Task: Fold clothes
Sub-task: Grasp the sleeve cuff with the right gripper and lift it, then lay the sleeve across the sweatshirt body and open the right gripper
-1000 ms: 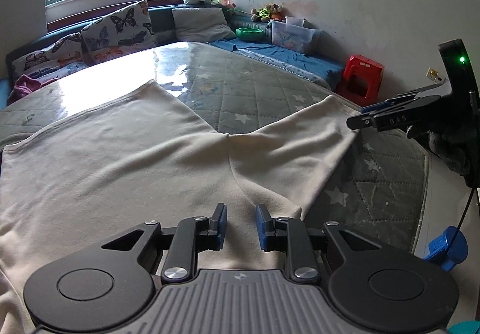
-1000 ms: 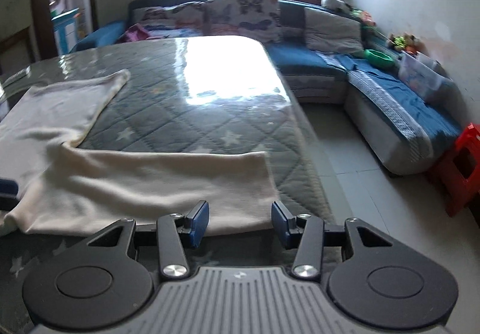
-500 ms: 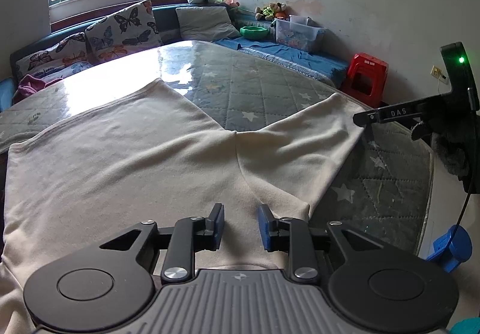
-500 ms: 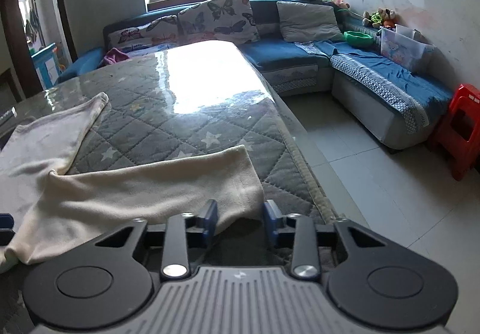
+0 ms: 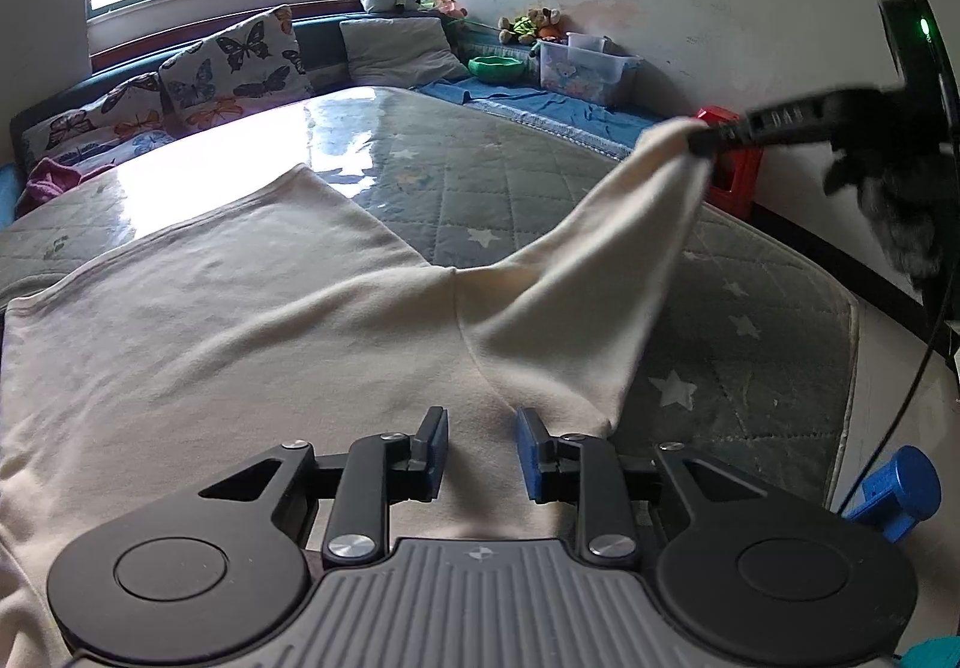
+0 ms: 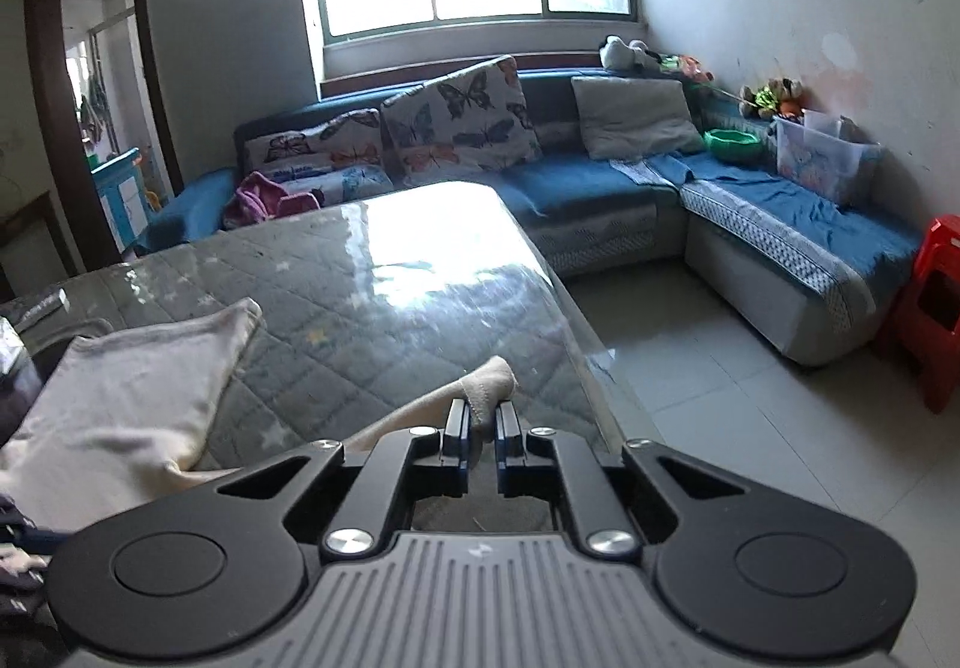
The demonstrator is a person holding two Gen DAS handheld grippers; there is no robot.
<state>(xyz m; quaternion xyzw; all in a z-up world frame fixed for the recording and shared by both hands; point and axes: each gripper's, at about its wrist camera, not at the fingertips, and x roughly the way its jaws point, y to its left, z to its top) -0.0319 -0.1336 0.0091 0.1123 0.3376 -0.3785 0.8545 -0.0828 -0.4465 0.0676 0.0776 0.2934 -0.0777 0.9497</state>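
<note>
- Left wrist view: a clear bin (image 5: 585, 71) sits on the blue sofa (image 5: 540, 98) by the far wall, with coloured things inside that are too small to make out; a green bowl (image 5: 495, 68) stands just beside it.
- The cream garment (image 5: 240, 332) lies spread across the quilted surface (image 5: 480, 176), reaching its near edge.
- One end of the garment is lifted off the surface at the right, pinched in the right gripper (image 5: 702, 140) above the surface's right side.
- The left gripper (image 5: 477, 449) hovers low over the garment's near part, jaws slightly apart with nothing pinched between them.
- The far half of the surface is bare and glossy; bare quilt also shows at the right edge.
- Right wrist view: the right gripper (image 6: 482, 428) has its jaws closed on the garment's (image 6: 120, 398) end, a small fold sticking out past them.
- The rest of the garment lies at the left on the surface (image 6: 390, 302).
- The surface's right edge runs beside open tiled floor (image 6: 720, 398), with a red stool (image 6: 936, 308) at the far right.
</note>
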